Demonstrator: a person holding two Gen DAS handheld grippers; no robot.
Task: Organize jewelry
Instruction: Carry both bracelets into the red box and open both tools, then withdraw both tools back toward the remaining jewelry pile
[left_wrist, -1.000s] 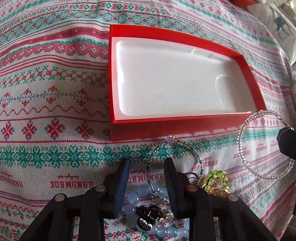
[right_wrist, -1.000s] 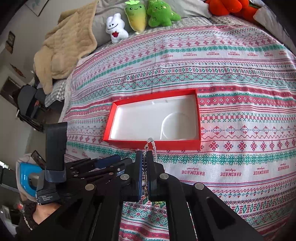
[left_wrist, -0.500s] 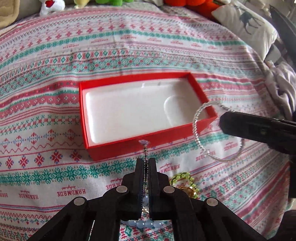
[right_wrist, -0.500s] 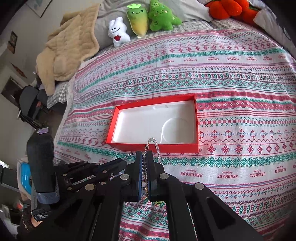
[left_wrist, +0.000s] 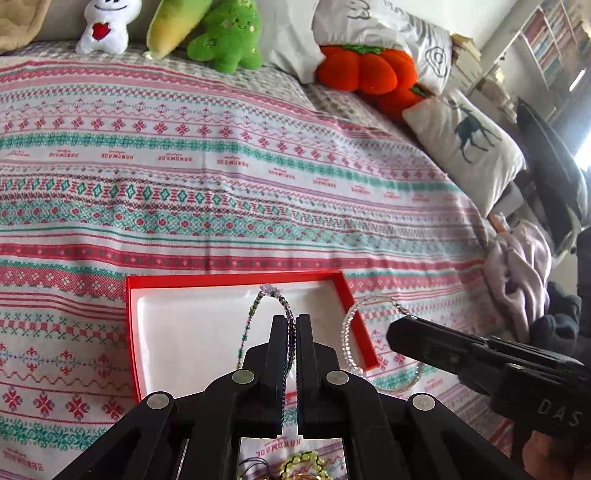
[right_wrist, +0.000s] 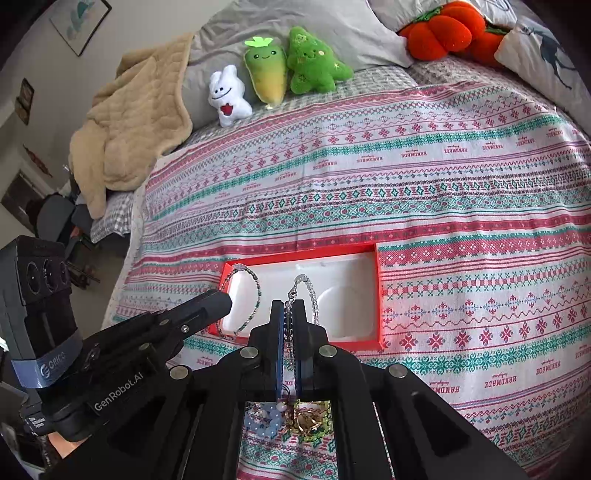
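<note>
Nearest the cameras, a small heap of jewelry (right_wrist: 291, 417) lies on the bed: pale blue beads, a gold piece and a yellow-green beaded ring, seen between the arms of the right gripper.

The left gripper (left_wrist: 291, 321) is clamped tight on a thin green-and-purple beaded bracelet (left_wrist: 255, 317), whose loop stands up from the fingertips with a pale purple bead at its top. The jaws closed on it within the last second. The right gripper (right_wrist: 289, 306) is likewise closed, pinching a clear-beaded bracelet (right_wrist: 314, 295) with a small silver clasp; its loop rises just above the fingertips. The two grippers hang side by side, near each other but apart.

Just beyond both sets of fingertips sits the red box (right_wrist: 378, 295) with its white moulded liner, resting flat on the patterned bedspread (left_wrist: 221, 184).

Farther back, at the head of the bed, stand a white plush (right_wrist: 227, 96), a yellow-green plush (right_wrist: 267, 74), a green plush (right_wrist: 314, 62) and an orange pumpkin plush (left_wrist: 365, 70), with a beige blanket (right_wrist: 125, 122) to one side.
</note>
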